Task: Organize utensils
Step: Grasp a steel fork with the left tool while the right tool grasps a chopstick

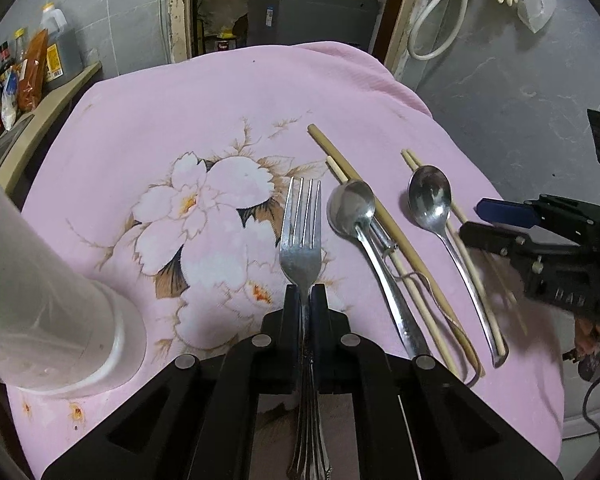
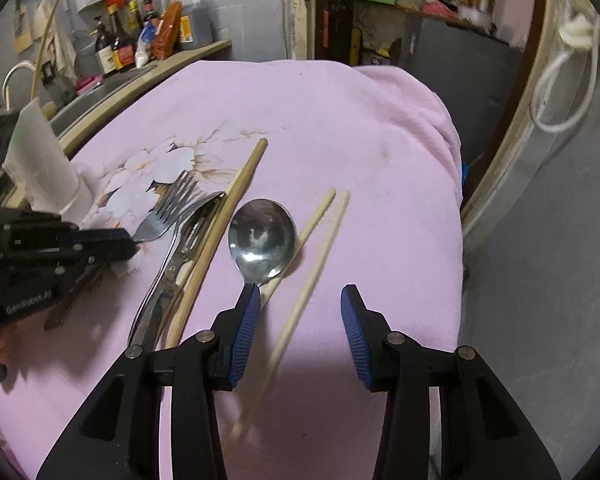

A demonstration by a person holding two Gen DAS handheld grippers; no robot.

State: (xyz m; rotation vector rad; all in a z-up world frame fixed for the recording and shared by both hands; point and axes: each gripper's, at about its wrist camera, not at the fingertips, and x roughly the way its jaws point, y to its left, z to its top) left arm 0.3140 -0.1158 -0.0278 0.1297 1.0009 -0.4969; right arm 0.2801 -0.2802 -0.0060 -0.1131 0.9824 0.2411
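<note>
A steel fork [image 1: 301,232] lies on the pink flowered cloth [image 1: 172,120], and my left gripper [image 1: 306,292] is shut on its handle. To its right lie a spoon [image 1: 350,208], a thick bamboo chopstick [image 1: 380,216] and a second spoon [image 1: 430,196] resting on thin chopsticks. In the right wrist view my right gripper [image 2: 300,292] stands open over one thin chopstick [image 2: 320,256], and its blue pads [image 2: 248,320] do not touch it. Its left finger sits by the neck of the spoon [image 2: 262,236]. The fork [image 2: 168,212] and the left gripper [image 2: 130,242] show at the left.
A white cylindrical holder [image 1: 60,320] stands at the cloth's left edge. Bottles and packets [image 2: 140,36] crowd a counter at the back left. The cloth drops off at the right towards a grey wall [image 1: 520,92] with a hanging hose.
</note>
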